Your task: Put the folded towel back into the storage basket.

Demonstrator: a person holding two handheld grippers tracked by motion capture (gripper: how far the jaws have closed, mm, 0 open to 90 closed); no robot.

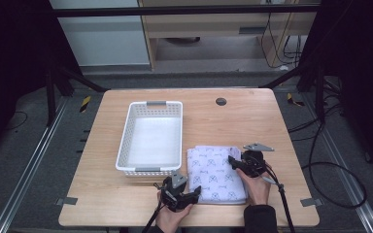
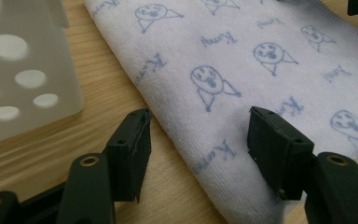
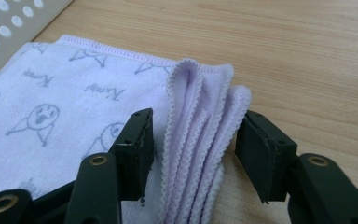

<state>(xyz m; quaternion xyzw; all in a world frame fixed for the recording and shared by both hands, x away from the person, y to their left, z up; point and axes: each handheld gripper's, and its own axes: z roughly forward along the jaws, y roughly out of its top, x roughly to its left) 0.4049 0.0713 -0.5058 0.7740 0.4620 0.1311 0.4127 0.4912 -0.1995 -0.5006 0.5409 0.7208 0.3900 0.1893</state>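
A folded white towel printed with blue cartoon faces lies on the wooden table, right of a white perforated basket. My left gripper is at the towel's near left corner. In the left gripper view it is open, with one jaw over bare wood and the other over the towel. My right gripper is at the towel's right side. In the right gripper view it is open, its jaws straddling the bunched, stacked edges of the towel.
The basket is empty and stands just left of the towel; its corner also appears in the right gripper view. A dark round grommet sits at the table's far side. Cables trail from both grippers over the near edge.
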